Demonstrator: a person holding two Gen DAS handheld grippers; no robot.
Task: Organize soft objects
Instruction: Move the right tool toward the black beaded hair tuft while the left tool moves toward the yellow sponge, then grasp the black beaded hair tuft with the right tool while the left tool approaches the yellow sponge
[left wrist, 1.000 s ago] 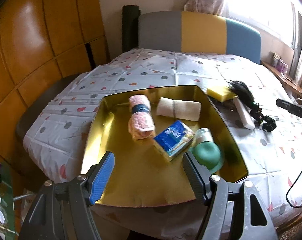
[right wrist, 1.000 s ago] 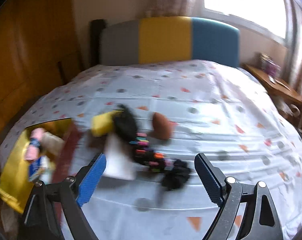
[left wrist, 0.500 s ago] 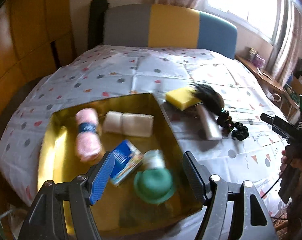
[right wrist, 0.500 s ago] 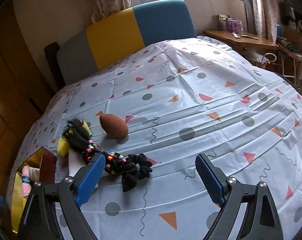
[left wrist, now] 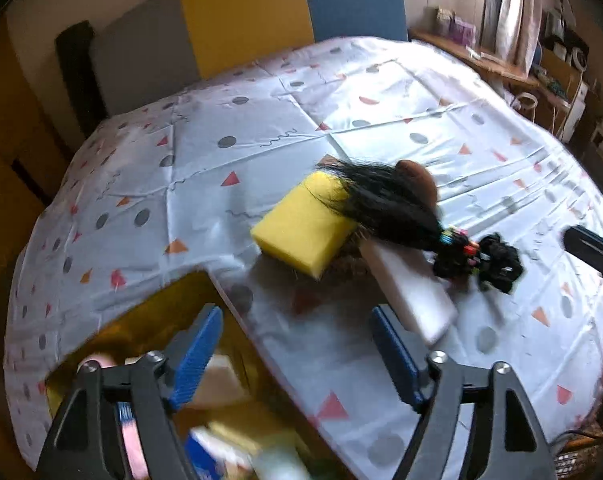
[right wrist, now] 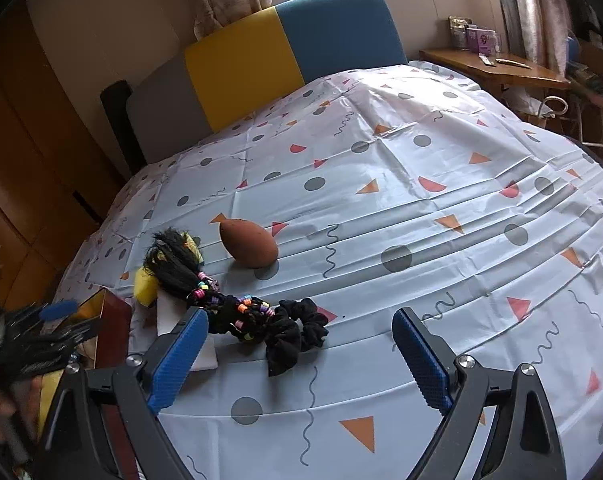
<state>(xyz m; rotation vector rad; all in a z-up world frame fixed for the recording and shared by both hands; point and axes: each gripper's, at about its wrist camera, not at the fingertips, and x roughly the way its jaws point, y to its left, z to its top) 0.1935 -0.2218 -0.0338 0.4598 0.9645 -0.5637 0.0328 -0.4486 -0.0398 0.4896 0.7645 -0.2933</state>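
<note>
A yellow sponge [left wrist: 303, 226], a black hair bundle with coloured beads [left wrist: 385, 202], a white foam block [left wrist: 411, 288], a black scrunchie [left wrist: 499, 262] and a brown egg-shaped sponge [right wrist: 248, 243] lie together on the patterned tablecloth. The gold box [left wrist: 149, 320] holding soft items is at the lower left of the left wrist view. My left gripper [left wrist: 297, 350] is open and empty over the box's right edge. My right gripper [right wrist: 297, 356] is open and empty, just in front of the scrunchie [right wrist: 297, 330].
A grey, yellow and blue headboard [right wrist: 277, 56] stands behind the table. A wooden shelf [right wrist: 489, 66] with small items is at the far right. Wood panelling [right wrist: 25, 152] runs along the left. The right gripper's tip [left wrist: 589, 246] shows at the right of the left wrist view.
My left gripper has swung right from over the gold box toward the pile of loose items. My right gripper has shifted slightly nearer the scrunchie. Both stay open.
</note>
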